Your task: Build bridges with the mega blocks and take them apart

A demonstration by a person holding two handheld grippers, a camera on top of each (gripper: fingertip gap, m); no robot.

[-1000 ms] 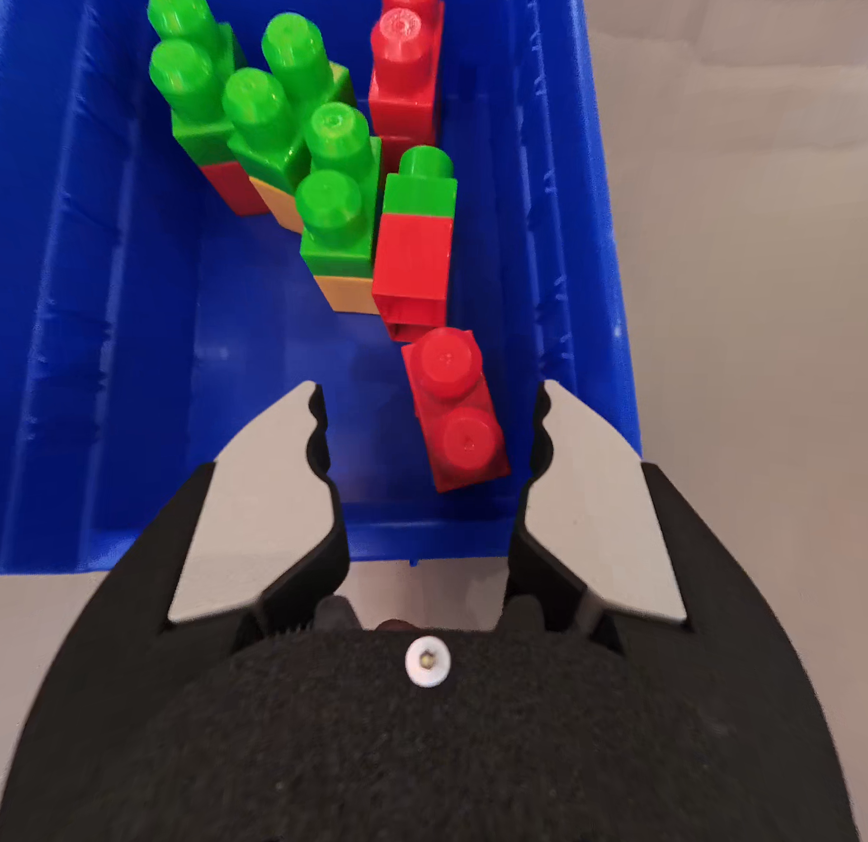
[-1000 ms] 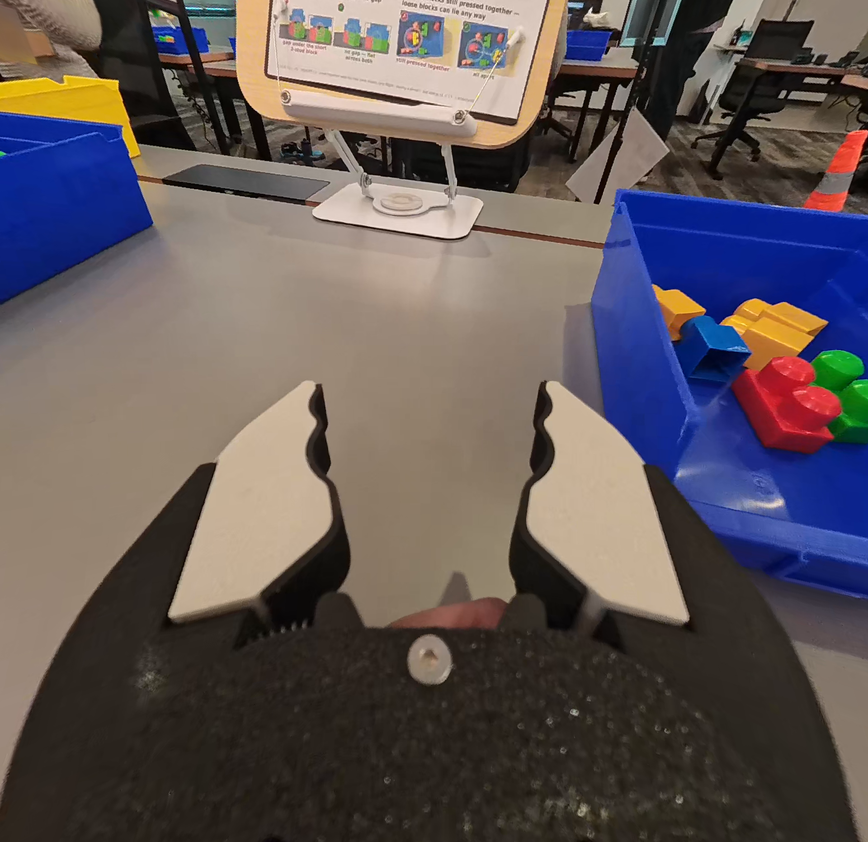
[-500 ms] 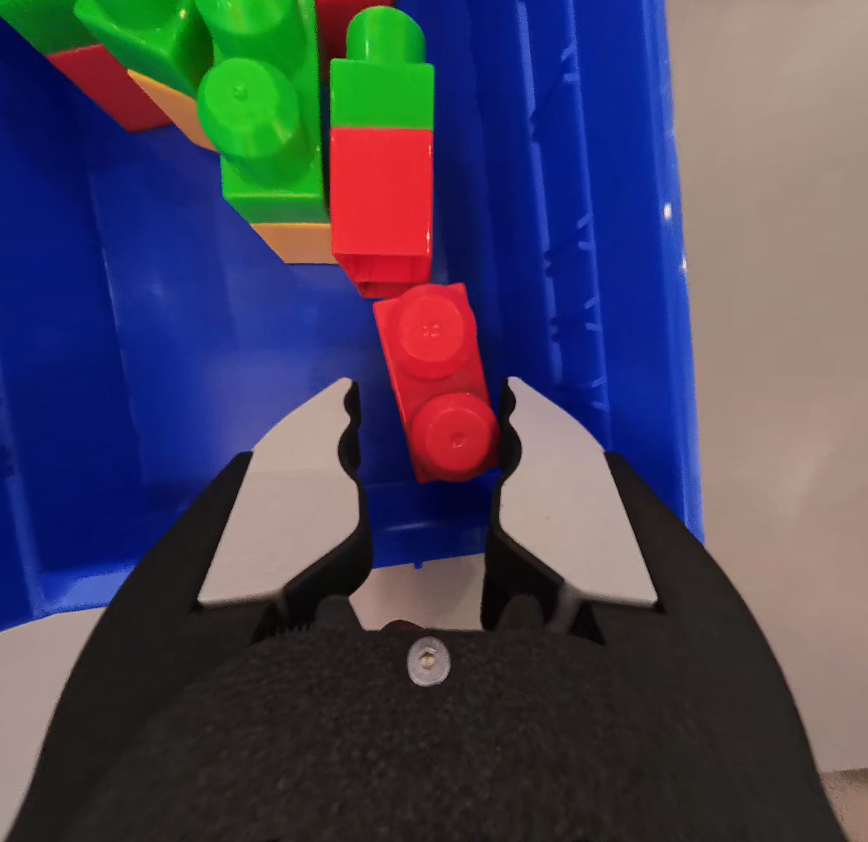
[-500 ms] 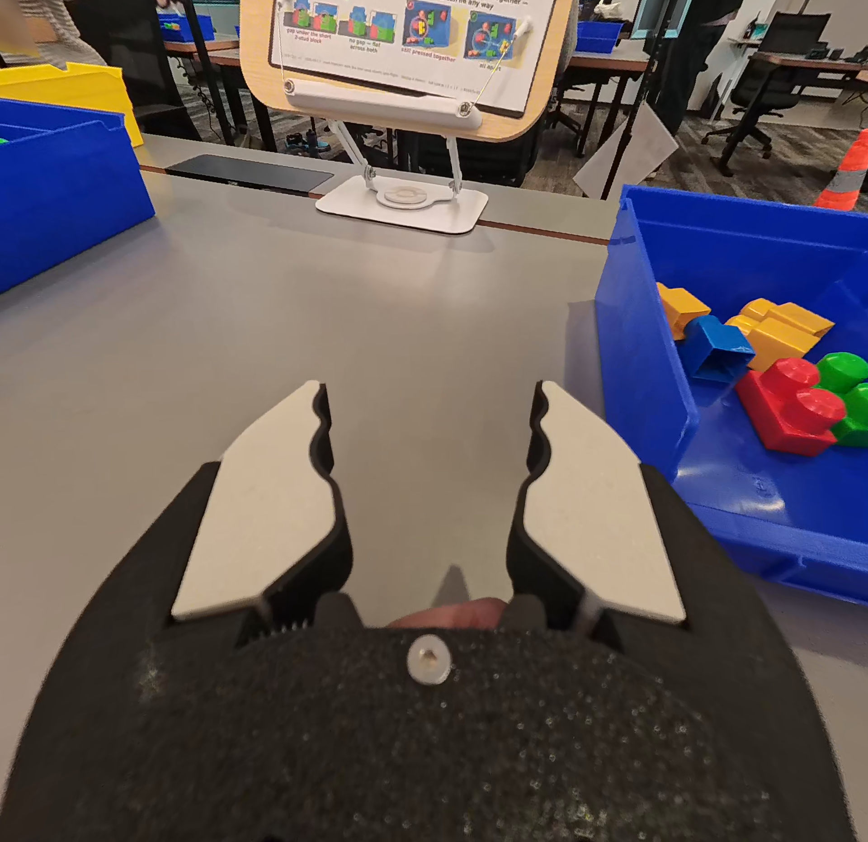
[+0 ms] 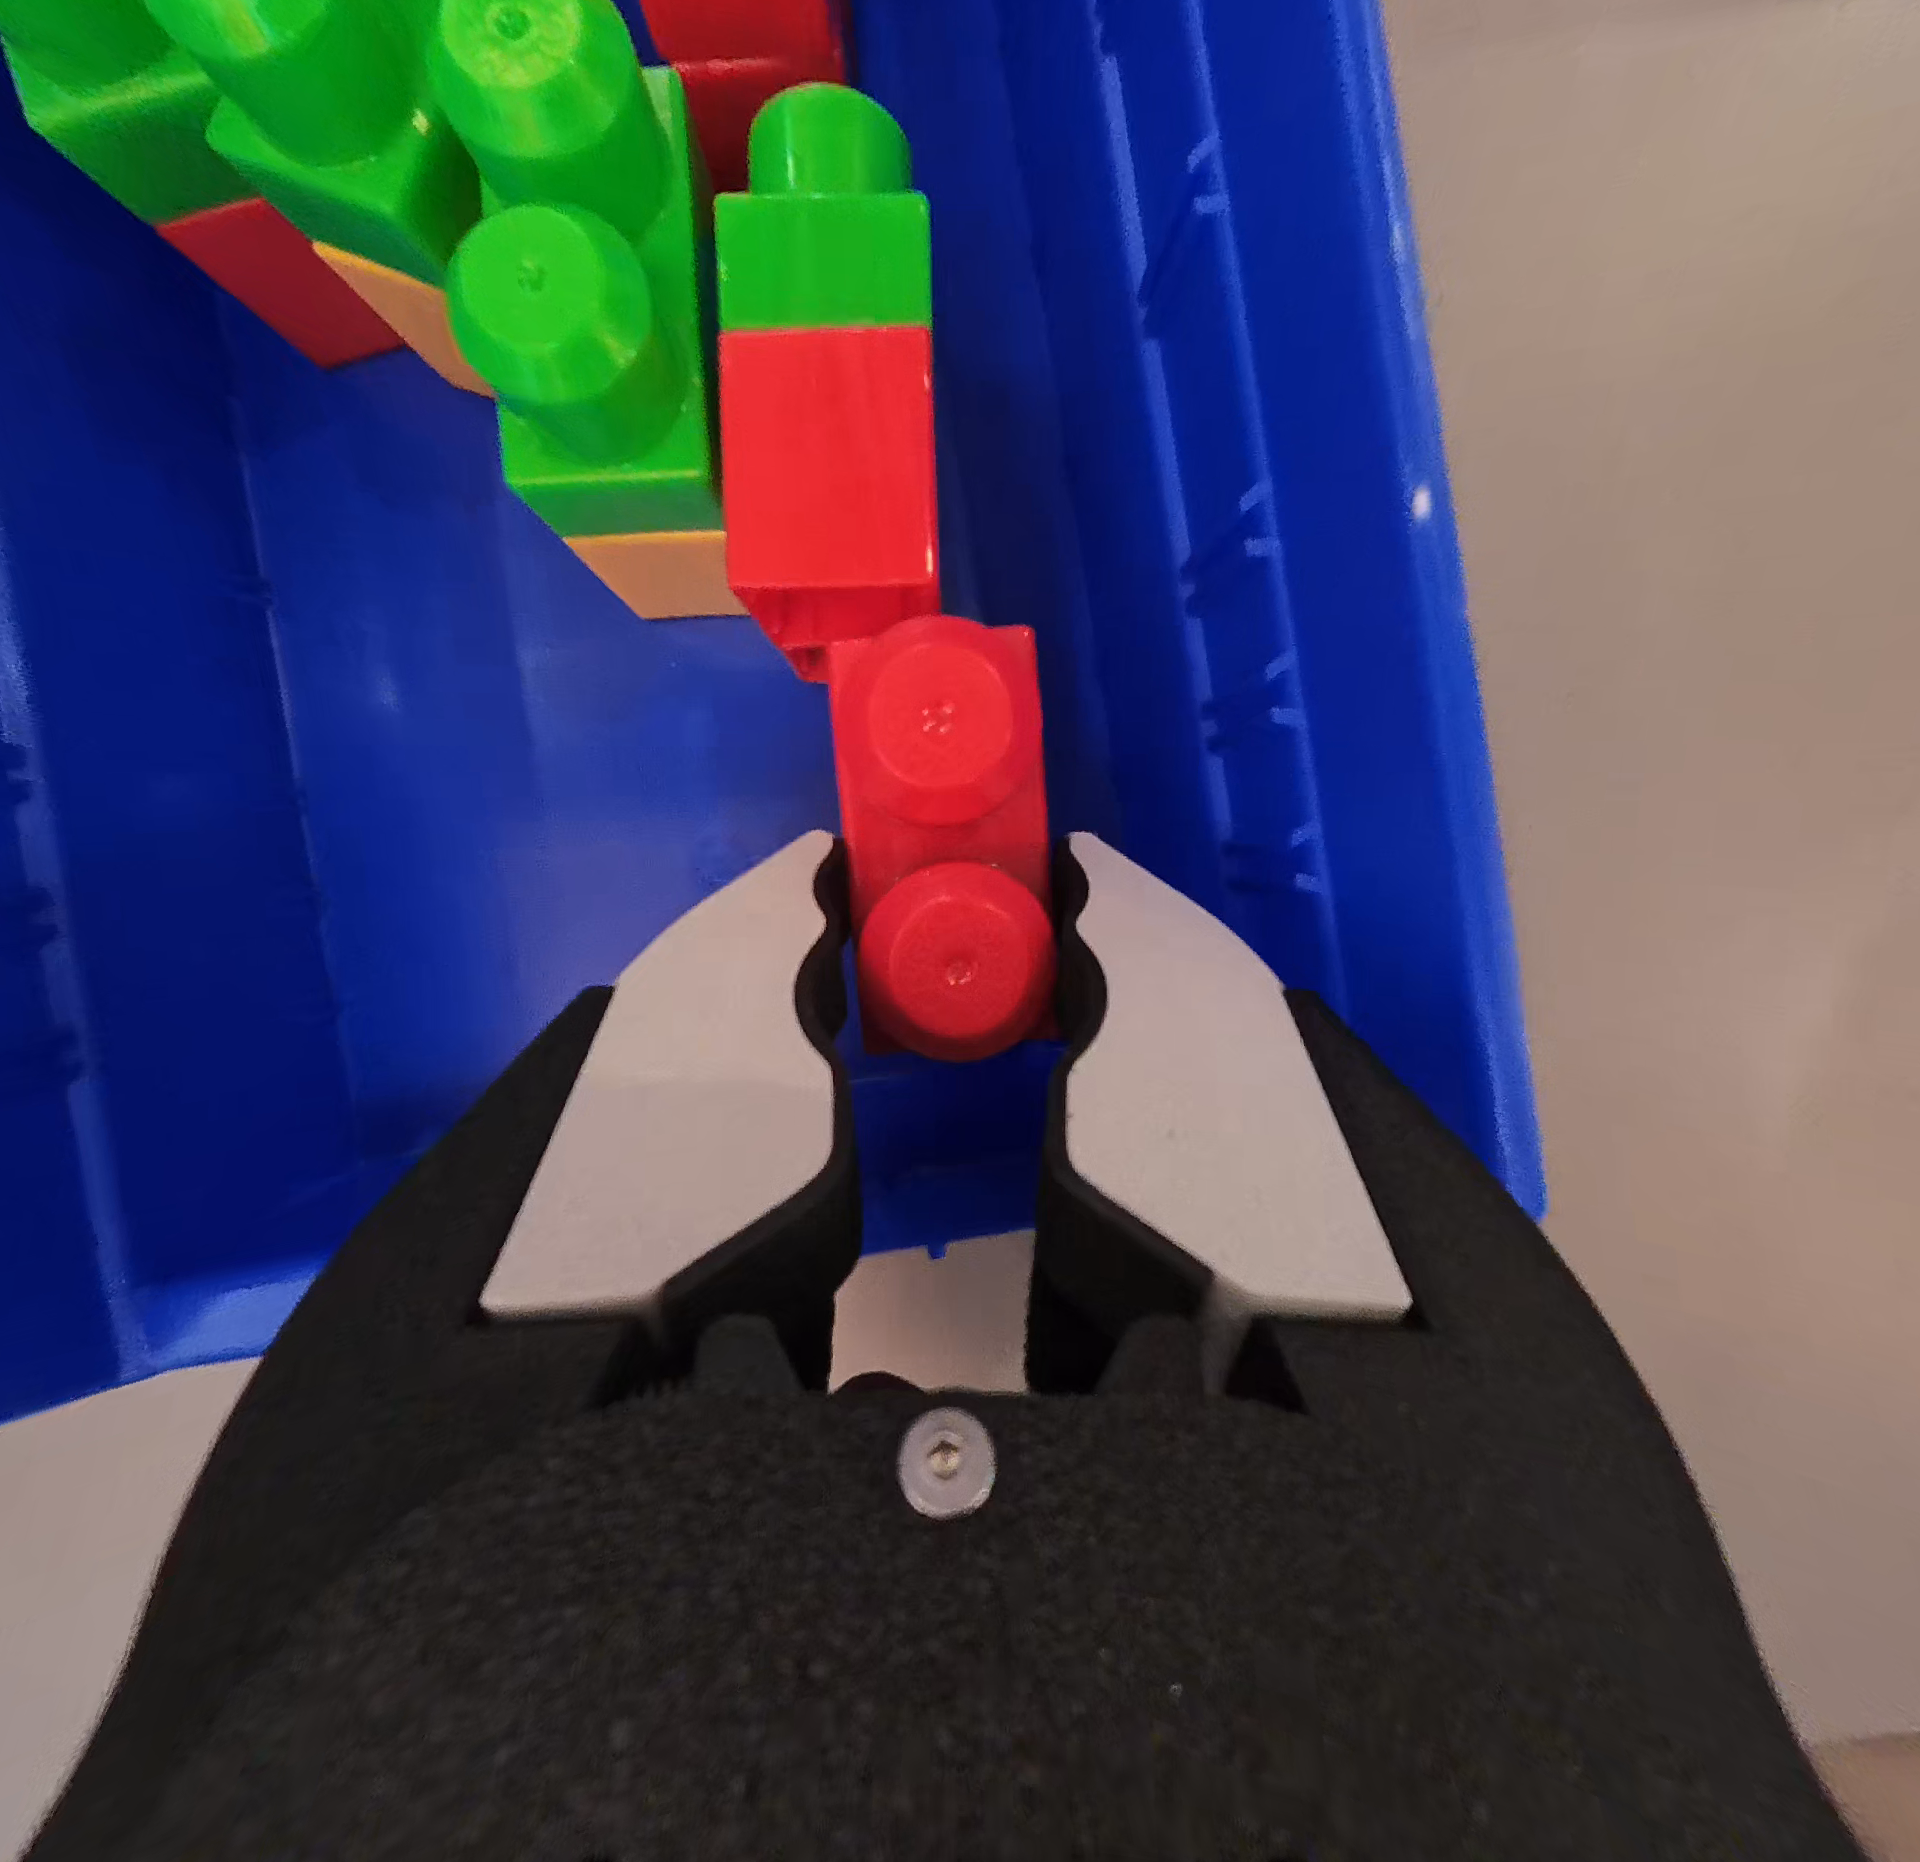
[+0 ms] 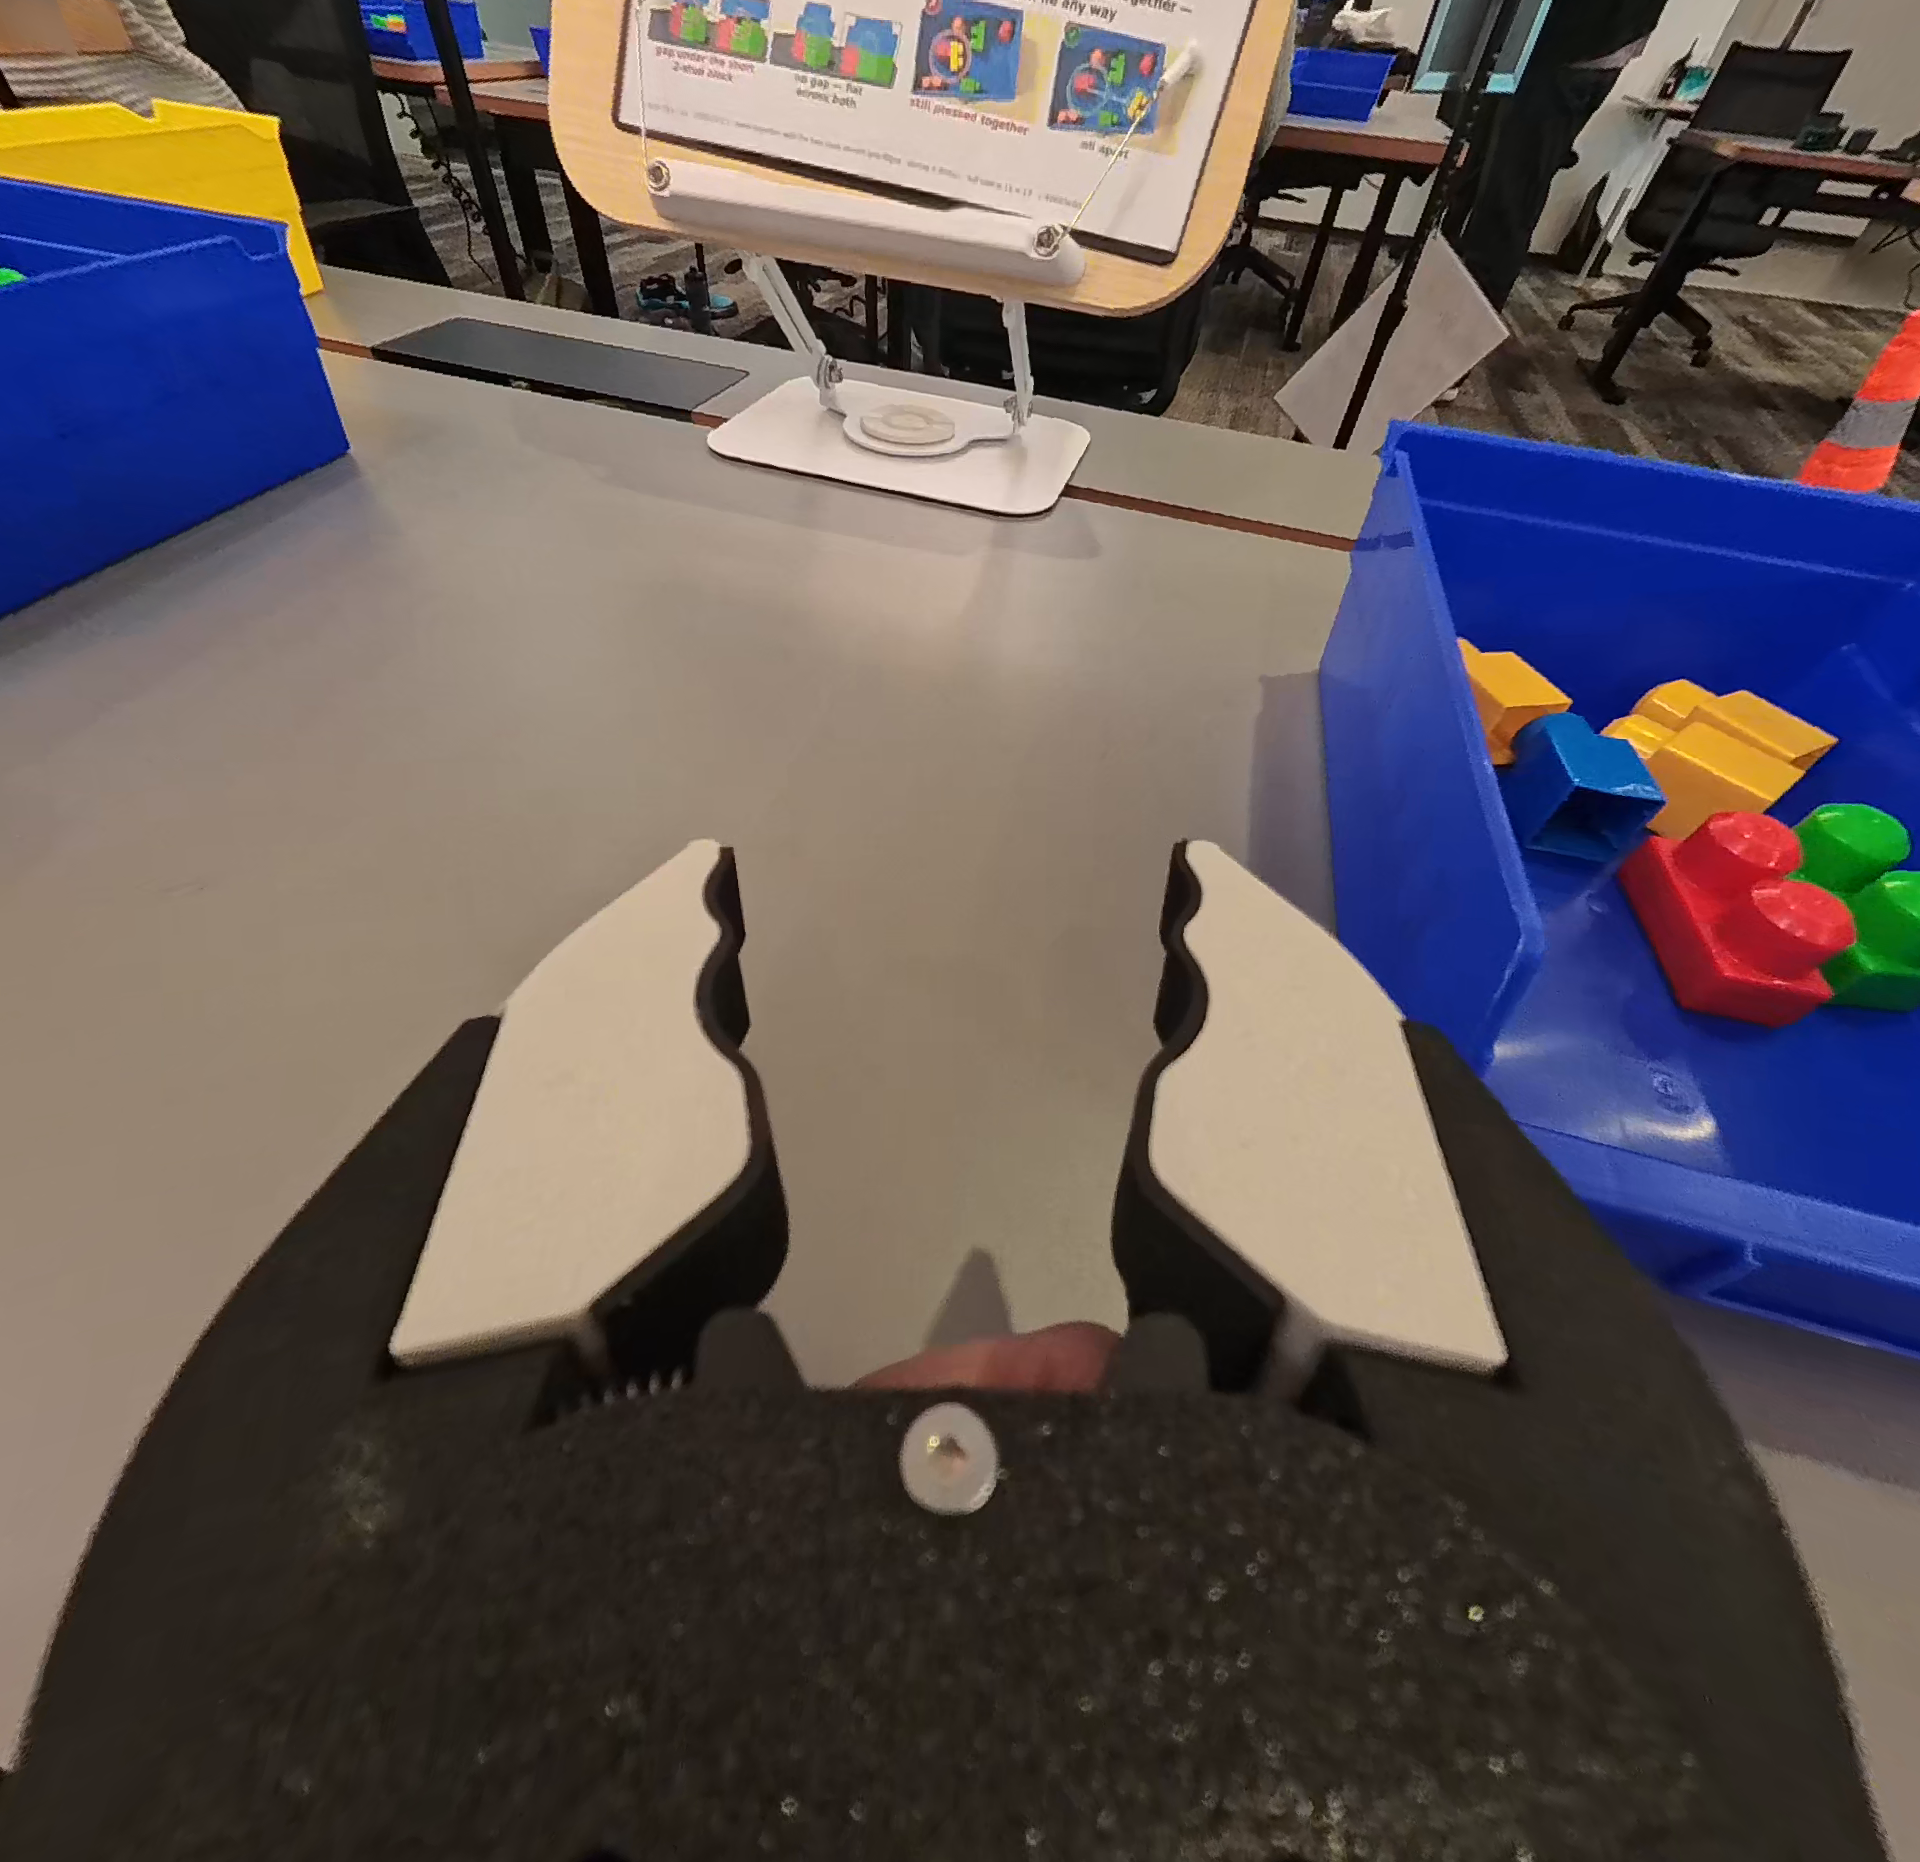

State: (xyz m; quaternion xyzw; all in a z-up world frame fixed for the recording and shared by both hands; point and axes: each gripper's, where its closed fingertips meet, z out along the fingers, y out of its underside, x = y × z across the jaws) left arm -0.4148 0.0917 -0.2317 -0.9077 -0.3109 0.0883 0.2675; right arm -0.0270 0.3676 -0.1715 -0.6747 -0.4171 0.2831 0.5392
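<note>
Although the red two-stud block (image 5: 945, 856) lay flat on the floor of the blue bin (image 5: 1226, 462), close to its right wall and near the front corner, the left tool (image 5: 948, 939) had clamped only its nearer end, both jaws pressed against the sides around the near stud. That short bite was the first risk: with most of the block hanging past the fingertips, a lift could let it pivot or slip free. Its far end touched (or very nearly touched) the red-and-green stack (image 5: 826, 399) lying just beyond it, so a careless pull might have dragged that stack or knocked it into the green blocks (image 5: 561, 285) crowded beside it. The bin wall stood just beside the right-hand finger, and a sideways move could have caught it and shifted the whole bin. Farther out, the right tool (image 6: 951, 939) hung spread wide and empty over the bare grey counter (image 6: 623, 721), well apart from the second blue bin (image 6: 1403, 825) holding loose yellow, blue, red and green blocks, too distant to steady anything if the left grip failed.
</note>
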